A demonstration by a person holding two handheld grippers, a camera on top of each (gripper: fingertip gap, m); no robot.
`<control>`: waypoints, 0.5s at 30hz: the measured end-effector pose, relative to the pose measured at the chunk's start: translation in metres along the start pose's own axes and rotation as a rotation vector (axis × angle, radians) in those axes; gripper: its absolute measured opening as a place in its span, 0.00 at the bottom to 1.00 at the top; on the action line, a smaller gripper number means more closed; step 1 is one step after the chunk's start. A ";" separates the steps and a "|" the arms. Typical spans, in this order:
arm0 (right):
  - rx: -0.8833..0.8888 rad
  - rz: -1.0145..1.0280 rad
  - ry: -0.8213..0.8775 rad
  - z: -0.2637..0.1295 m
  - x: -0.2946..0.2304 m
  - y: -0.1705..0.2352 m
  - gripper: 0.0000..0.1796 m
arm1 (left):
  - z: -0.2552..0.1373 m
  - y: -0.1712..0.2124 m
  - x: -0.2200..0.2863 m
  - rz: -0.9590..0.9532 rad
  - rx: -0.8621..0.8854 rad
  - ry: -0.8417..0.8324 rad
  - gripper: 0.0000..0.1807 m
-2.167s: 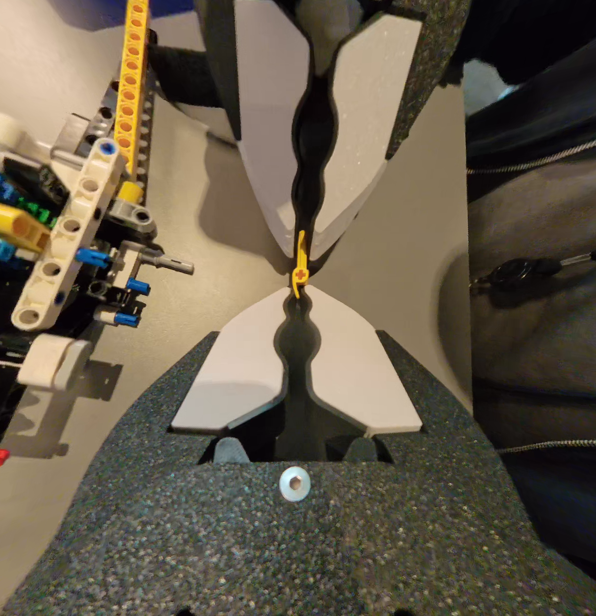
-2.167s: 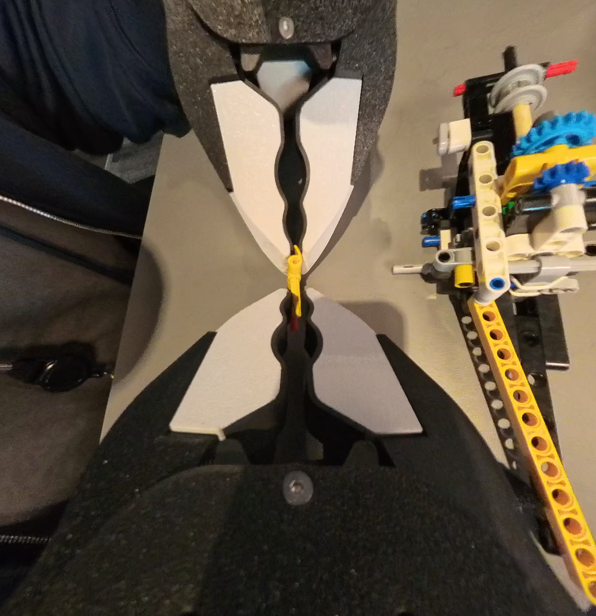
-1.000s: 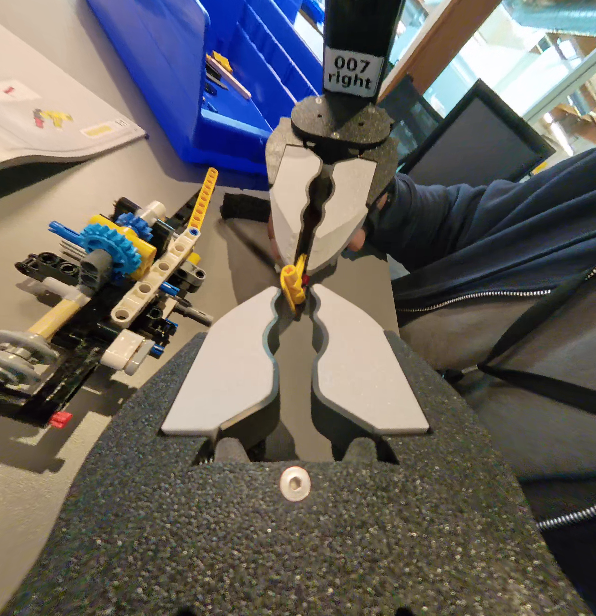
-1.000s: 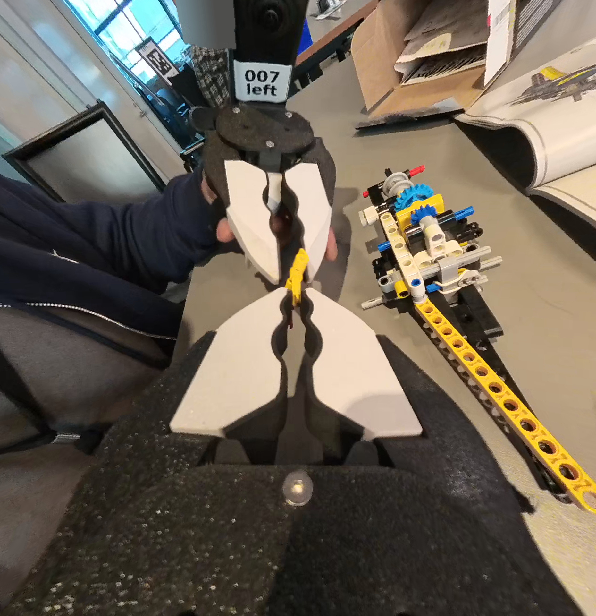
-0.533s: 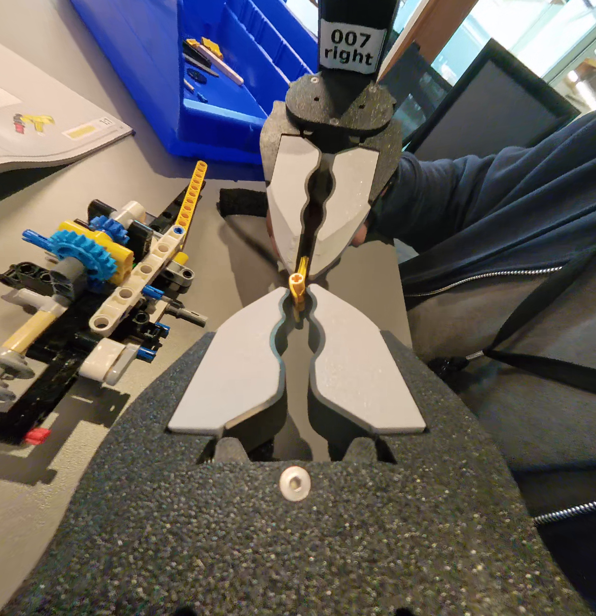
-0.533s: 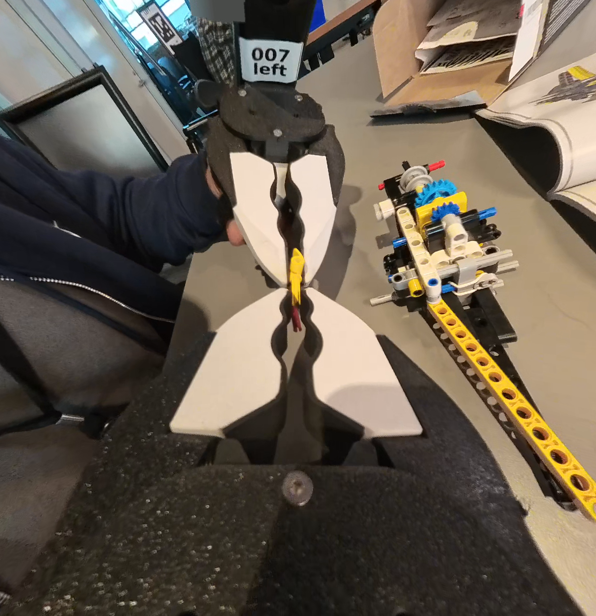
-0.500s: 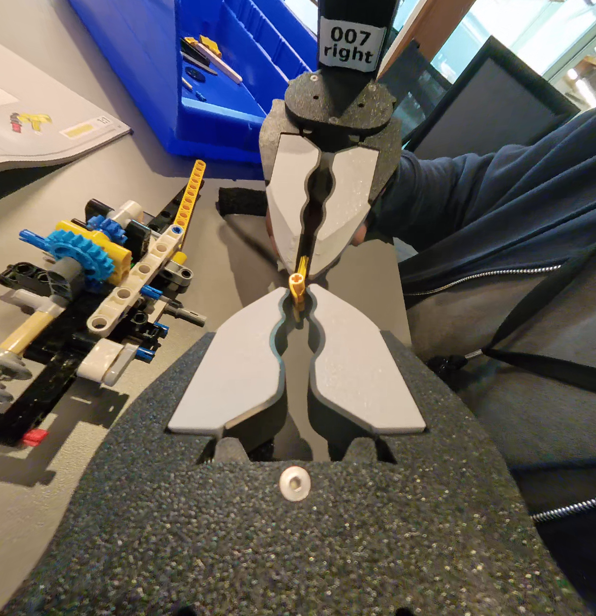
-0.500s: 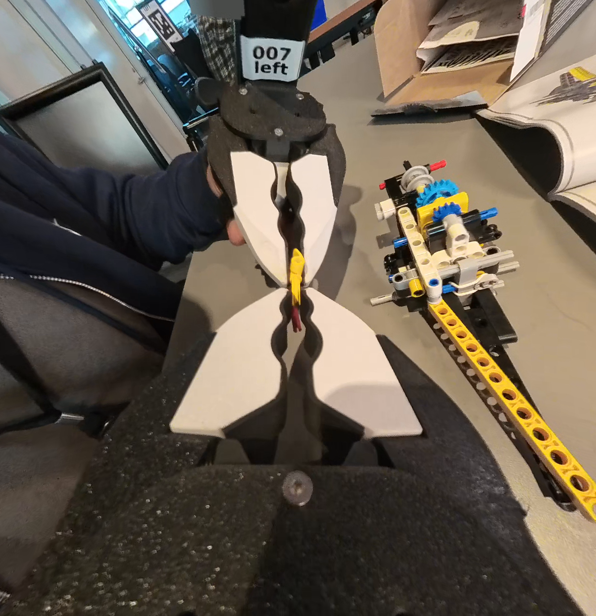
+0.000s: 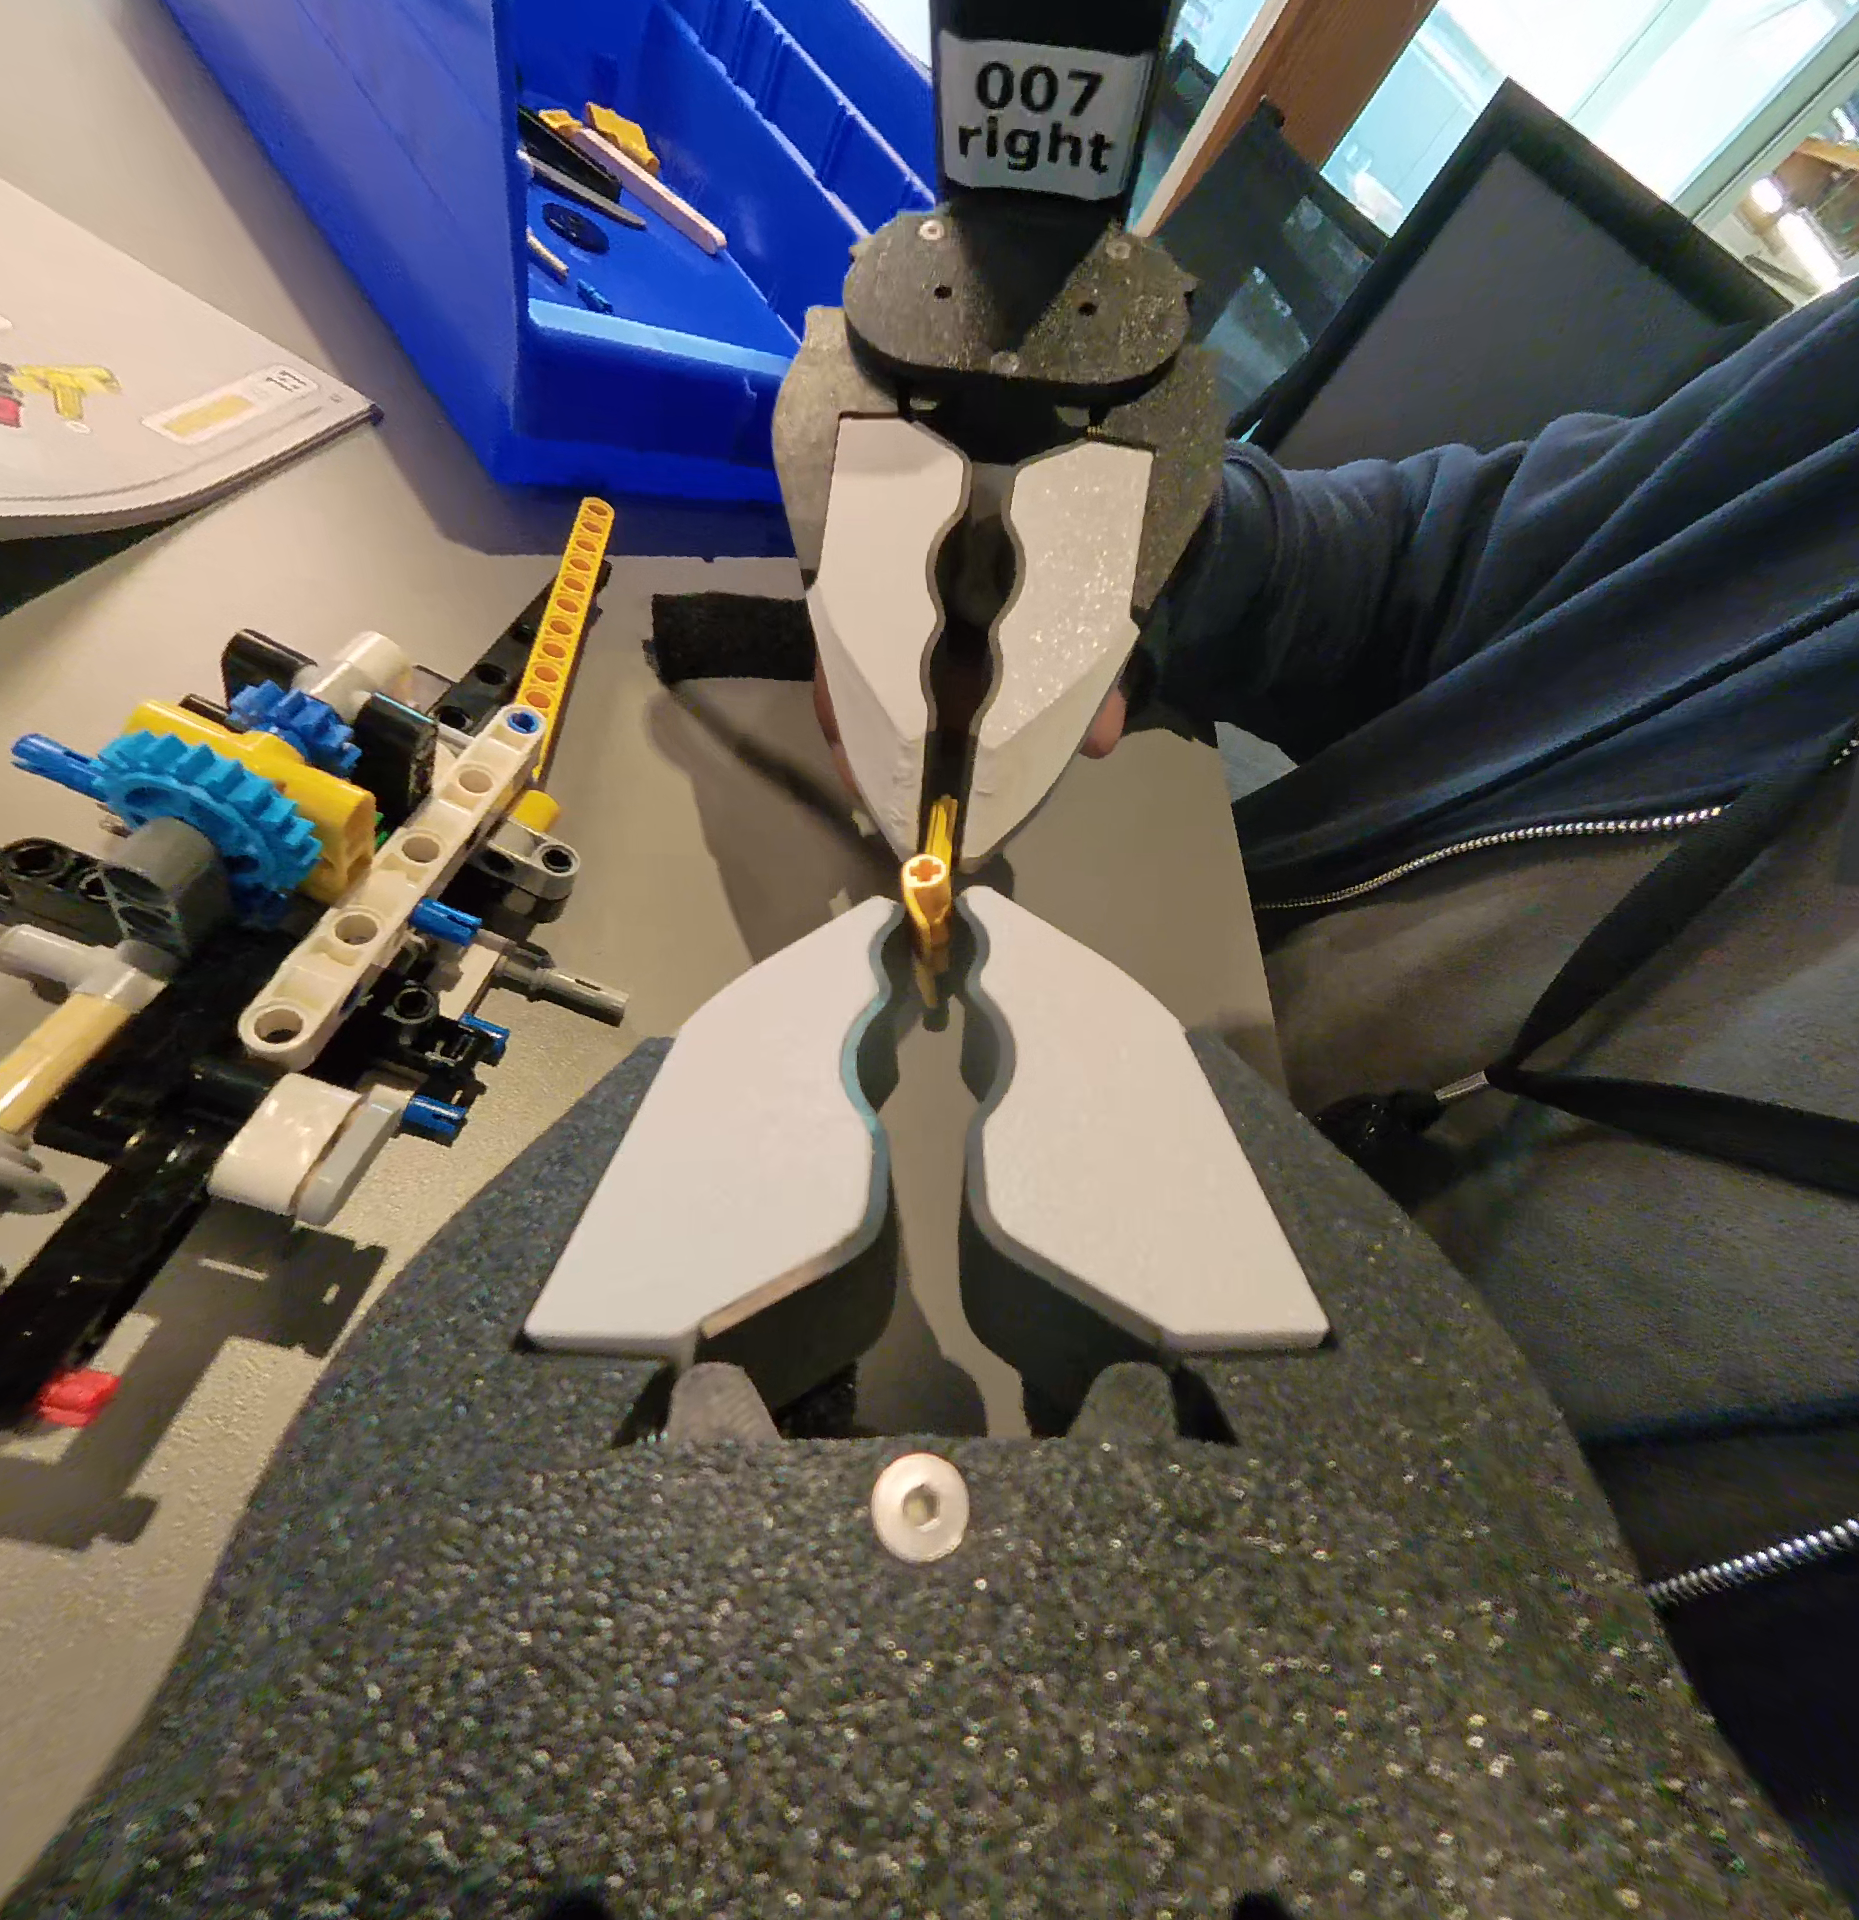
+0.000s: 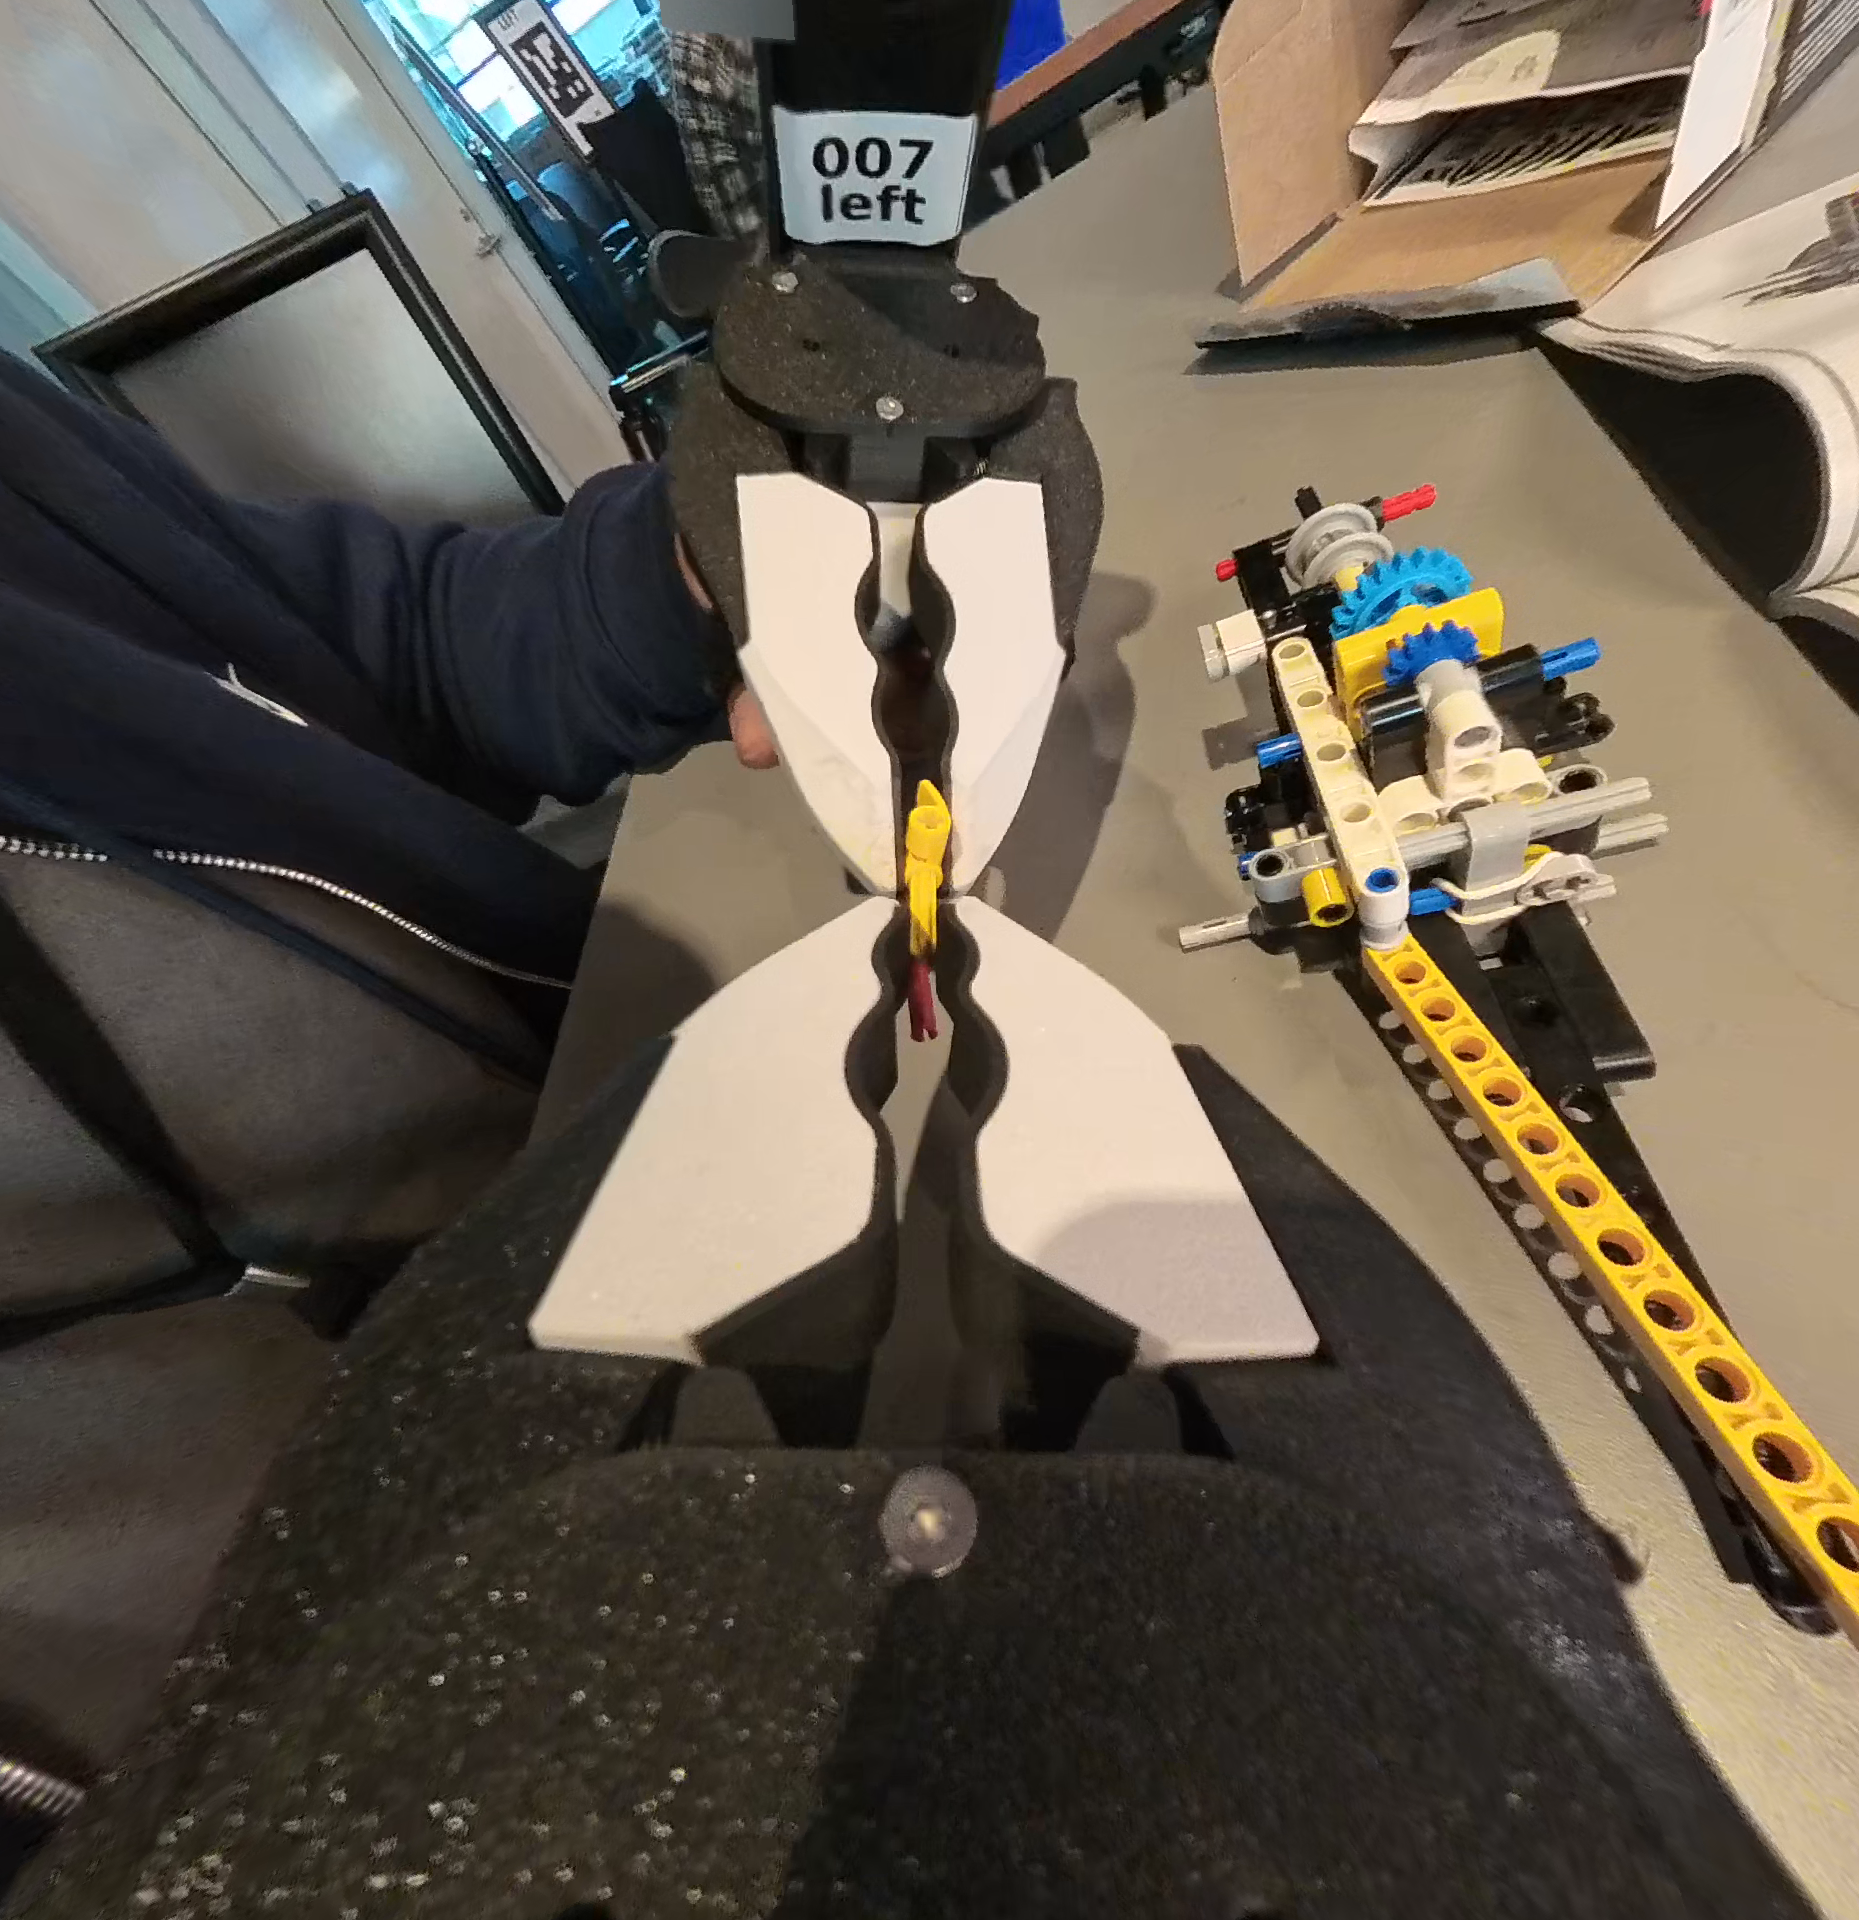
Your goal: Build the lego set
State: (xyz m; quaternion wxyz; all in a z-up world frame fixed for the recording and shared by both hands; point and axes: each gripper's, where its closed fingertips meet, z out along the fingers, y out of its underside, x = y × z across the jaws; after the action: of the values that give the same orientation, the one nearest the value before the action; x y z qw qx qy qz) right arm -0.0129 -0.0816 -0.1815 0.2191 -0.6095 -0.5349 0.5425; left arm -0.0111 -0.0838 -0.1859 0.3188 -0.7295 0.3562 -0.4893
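Note:
A small yellow connector [image 9: 925, 883] is held between both grippers, tip to tip, above the table's near edge. My left gripper [image 9: 930, 920] is shut on its near end. My right gripper [image 10: 923, 916] is shut on the other end of the connector [image 10: 923, 862], and a dark red axle [image 10: 920, 1003] sticks out of it between my right fingers. Each gripper shows opposite the other: the right one [image 9: 940, 826] and the left one [image 10: 920, 883]. The part-built lego model [image 9: 281, 883] lies on the table to the left, on the right in the right wrist view [image 10: 1424, 779].
A long yellow beam [image 10: 1579, 1195] runs from the model toward my right gripper. A blue parts bin [image 9: 644, 260] and an instruction booklet [image 9: 125, 416] lie behind the model. A cardboard box [image 10: 1424, 156] and an open booklet [image 10: 1787, 364] lie at the far right. A person's dark sleeves flank the grippers. Less than 4 cm separates the two grippers' tips.
Both grippers tilted up from looking down at the table. My left gripper opened a second ago, then closed again on the yellow connector. Little has moved in the last half second.

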 end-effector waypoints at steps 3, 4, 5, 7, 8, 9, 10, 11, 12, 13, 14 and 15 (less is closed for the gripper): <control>0.006 0.000 -0.004 0.000 0.000 -0.001 0.02 | 0.000 -0.001 0.000 0.002 0.006 0.003 0.03; 0.009 -0.001 -0.001 0.000 0.000 -0.001 0.02 | -0.001 -0.001 0.000 0.000 0.010 0.003 0.03; 0.012 -0.002 -0.002 0.000 0.000 -0.001 0.02 | -0.001 -0.002 0.000 -0.002 0.014 0.005 0.03; 0.017 -0.005 -0.003 0.000 0.000 -0.002 0.03 | -0.001 -0.003 0.000 0.000 0.022 0.007 0.03; 0.021 -0.007 -0.004 0.000 0.000 -0.003 0.03 | -0.001 -0.004 0.001 0.001 0.028 0.010 0.03; 0.023 -0.010 -0.004 0.000 -0.001 -0.003 0.03 | -0.002 -0.004 0.001 0.000 0.034 0.013 0.03; 0.023 -0.011 -0.005 0.000 -0.001 -0.003 0.03 | -0.002 -0.005 0.001 -0.001 0.038 0.015 0.03; 0.024 -0.010 -0.002 0.000 0.000 -0.003 0.03 | -0.002 -0.006 0.001 -0.003 0.046 0.013 0.03; 0.027 -0.010 0.000 0.000 0.000 -0.003 0.03 | -0.003 -0.007 0.001 -0.006 0.057 0.014 0.03; 0.028 -0.012 0.004 0.000 0.000 -0.004 0.03 | -0.003 -0.009 0.001 -0.010 0.070 0.015 0.03; 0.017 -0.018 0.006 0.002 0.000 -0.002 0.02 | -0.004 -0.012 0.001 -0.015 0.087 0.023 0.04; -0.016 -0.039 -0.007 0.007 -0.004 0.002 0.02 | -0.002 -0.018 0.007 -0.025 0.124 0.063 0.04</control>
State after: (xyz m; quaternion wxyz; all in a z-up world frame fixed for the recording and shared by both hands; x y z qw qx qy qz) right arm -0.0174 -0.0883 -0.1840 0.2229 -0.5988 -0.5518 0.5360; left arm -0.0073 -0.0805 -0.1675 0.3459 -0.6970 0.3260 -0.5369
